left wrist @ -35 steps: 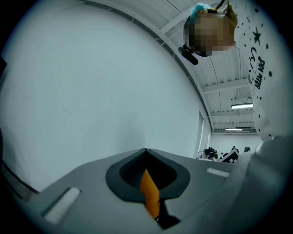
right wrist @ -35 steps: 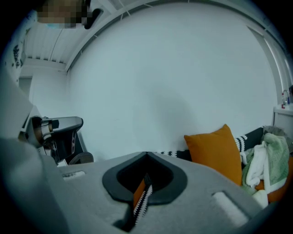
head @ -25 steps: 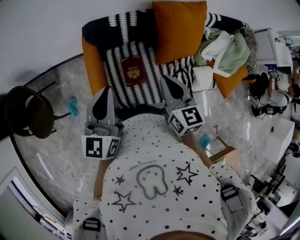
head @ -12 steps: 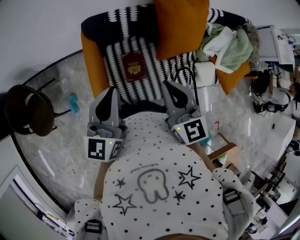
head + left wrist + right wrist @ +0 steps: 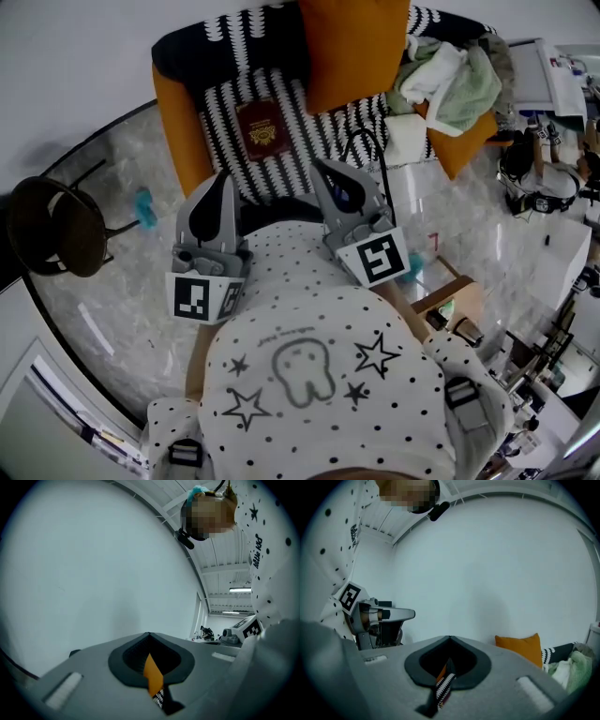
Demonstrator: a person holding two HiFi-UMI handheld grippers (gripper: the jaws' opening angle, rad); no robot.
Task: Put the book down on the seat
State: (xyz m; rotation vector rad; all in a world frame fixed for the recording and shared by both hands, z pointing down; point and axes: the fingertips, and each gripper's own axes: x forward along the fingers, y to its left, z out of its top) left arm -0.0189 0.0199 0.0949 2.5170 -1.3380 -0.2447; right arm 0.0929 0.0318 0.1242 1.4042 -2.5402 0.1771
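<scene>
Book (image 5: 263, 131) flat on seat (image 5: 309, 142), face up; long axis front-to-back

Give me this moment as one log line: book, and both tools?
book: flat on striped seat | left tool: shut, empty | right tool: shut, empty | task: book down

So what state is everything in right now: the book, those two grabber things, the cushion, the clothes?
book: closed, lying flat on the striped seat, cover up, not held.
left gripper: jaws shut, empty.
right gripper: jaws shut, empty, apart from the book.
orange cushion: propped upright against the backrest.
clothes: crumpled in a heap beside the cushion.
</scene>
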